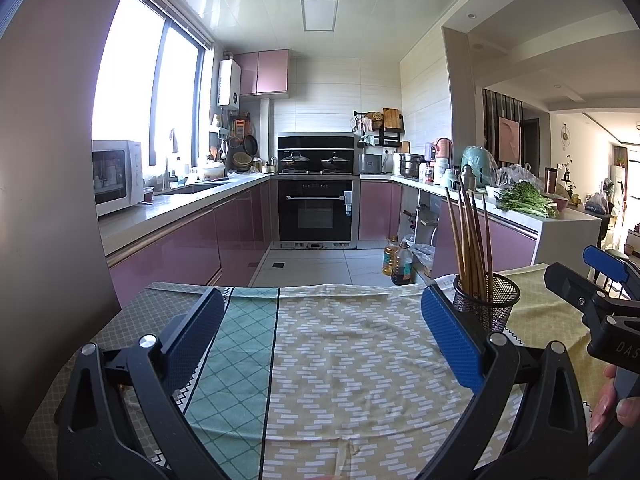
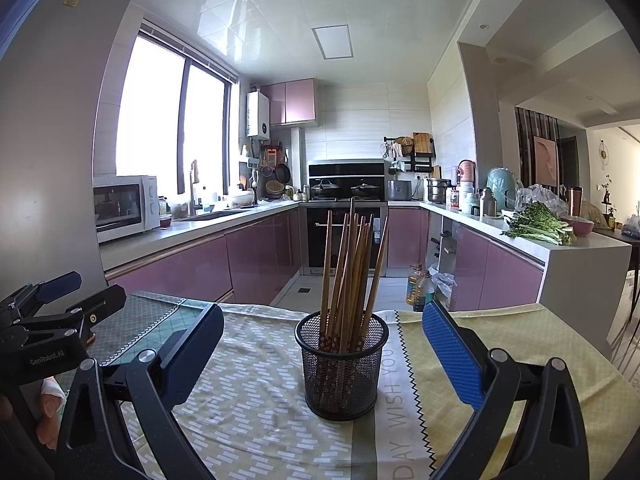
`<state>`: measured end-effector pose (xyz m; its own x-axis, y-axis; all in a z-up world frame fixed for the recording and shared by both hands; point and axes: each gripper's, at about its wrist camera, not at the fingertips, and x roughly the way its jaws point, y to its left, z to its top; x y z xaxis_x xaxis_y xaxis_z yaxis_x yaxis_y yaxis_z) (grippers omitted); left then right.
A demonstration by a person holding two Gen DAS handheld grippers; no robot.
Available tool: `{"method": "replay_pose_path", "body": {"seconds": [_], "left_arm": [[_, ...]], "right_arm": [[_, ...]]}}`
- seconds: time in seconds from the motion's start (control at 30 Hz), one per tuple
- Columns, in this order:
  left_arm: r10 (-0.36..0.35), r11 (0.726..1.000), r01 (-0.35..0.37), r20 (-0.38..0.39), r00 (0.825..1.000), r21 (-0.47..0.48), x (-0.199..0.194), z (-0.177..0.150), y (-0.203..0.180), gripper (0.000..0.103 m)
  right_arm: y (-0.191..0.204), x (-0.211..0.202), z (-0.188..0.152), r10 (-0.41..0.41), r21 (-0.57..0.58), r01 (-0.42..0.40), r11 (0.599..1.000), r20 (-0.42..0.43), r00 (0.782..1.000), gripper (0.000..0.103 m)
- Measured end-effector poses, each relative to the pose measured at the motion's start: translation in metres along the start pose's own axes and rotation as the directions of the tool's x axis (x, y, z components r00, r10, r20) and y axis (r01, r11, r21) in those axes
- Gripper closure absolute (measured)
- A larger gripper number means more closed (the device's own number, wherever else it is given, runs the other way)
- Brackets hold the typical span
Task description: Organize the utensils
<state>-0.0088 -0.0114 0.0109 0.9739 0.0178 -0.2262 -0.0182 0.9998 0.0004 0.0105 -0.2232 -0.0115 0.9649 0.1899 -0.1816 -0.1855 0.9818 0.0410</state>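
Observation:
A black mesh cup (image 2: 342,364) stands upright on the patterned tablecloth (image 2: 248,408), with several wooden chopsticks (image 2: 350,264) standing in it. My right gripper (image 2: 322,328) is open and empty, its fingers wide on either side of the cup, which sits just ahead between them. In the left wrist view the cup (image 1: 490,304) with its chopsticks (image 1: 472,240) is at the right, behind the right fingertip. My left gripper (image 1: 322,304) is open and empty over bare cloth (image 1: 340,360). Each gripper shows in the other's view: the right one (image 1: 600,292), the left one (image 2: 60,300).
The table's far edge (image 2: 280,308) drops to the kitchen floor. Two oil bottles (image 2: 418,286) stand on the floor beyond it. Pink cabinets, an oven and a counter with greens (image 2: 536,226) lie farther off. A grey wall or fridge side (image 1: 48,200) rises at the left.

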Motion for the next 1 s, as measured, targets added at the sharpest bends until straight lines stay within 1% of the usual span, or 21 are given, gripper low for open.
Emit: {"method": "replay_pose_path", "body": {"seconds": [1.0], "left_arm": [[0.001, 1.0, -0.001, -0.002, 1.0, 0.001, 0.0004, 0.0003, 0.0011, 0.006]], "right_arm": [[0.0012, 0.0015, 0.0007, 0.0, 0.005, 0.0, 1.0, -0.005, 1.0, 0.007]]}}
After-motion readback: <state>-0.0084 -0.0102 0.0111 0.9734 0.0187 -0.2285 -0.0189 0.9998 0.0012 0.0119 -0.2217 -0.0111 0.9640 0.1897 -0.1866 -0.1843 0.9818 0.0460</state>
